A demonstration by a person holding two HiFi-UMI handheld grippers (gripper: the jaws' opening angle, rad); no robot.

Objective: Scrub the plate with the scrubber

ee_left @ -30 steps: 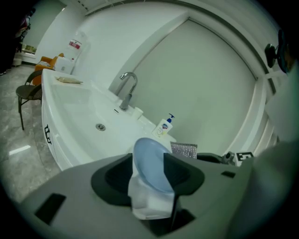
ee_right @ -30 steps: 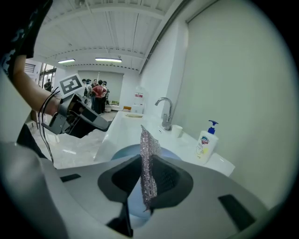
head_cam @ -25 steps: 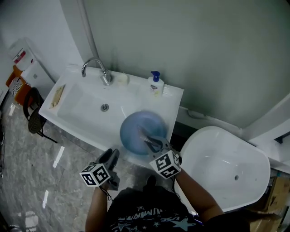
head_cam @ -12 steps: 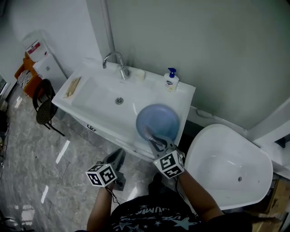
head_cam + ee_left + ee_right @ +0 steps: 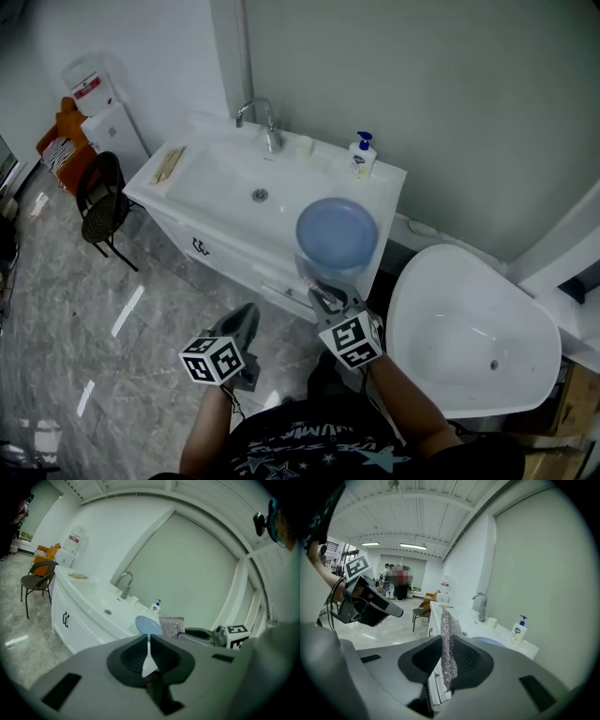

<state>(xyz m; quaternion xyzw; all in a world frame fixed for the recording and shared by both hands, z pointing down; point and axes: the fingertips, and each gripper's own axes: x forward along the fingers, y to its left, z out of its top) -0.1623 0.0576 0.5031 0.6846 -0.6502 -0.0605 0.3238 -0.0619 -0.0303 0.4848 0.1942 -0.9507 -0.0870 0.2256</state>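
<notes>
Plate [image 5: 337, 234] lies on sink's [image 5: 220, 178] right end — R gripper [image 5: 323, 295] clamps scrubber [image 5: 446, 634], L gripper [image 5: 248, 311] just closed, empty.

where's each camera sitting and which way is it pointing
Head view: on the person's head, facing steeply down at the sink, plate and bathtub; both arms, left gripper and right gripper show.
Left gripper view: on the left gripper, looking along its jaws, just closed and empty, toward the sink; right gripper at right.
Right gripper view: on the right gripper, looking along jaws shut on the scrubber, down the sink's length; left gripper at left.
Shared: all three show the plate.
</notes>
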